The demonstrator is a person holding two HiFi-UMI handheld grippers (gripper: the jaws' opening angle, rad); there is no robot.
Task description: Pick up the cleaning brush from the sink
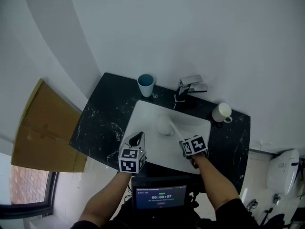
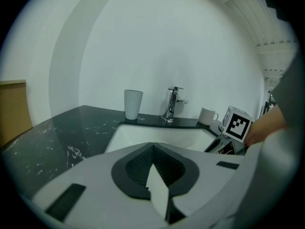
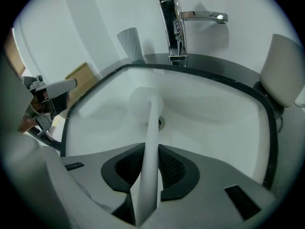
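Observation:
The white cleaning brush (image 1: 165, 125) lies in the white sink (image 1: 143, 112), its round head near the drain and its handle running toward the front right. My right gripper (image 1: 185, 144) is at the handle's near end. In the right gripper view the brush handle (image 3: 151, 142) fills the gap between the dark pads (image 3: 174, 168), which press on it from both sides; the brush head (image 3: 143, 101) rests on the sink (image 3: 219, 123) floor. My left gripper (image 1: 137, 137) hovers over the sink's front left rim, jaws together and empty. In its own view the left gripper (image 2: 153, 149) looks over the basin (image 2: 143, 132).
A black marble counter (image 1: 97, 123) surrounds the sink. At the back stand a blue cup (image 1: 146, 85), a chrome faucet (image 1: 189, 87) and a white mug (image 1: 221, 112). A cardboard box (image 1: 43, 128) sits to the left, and a small screen (image 1: 161, 196) below the front edge.

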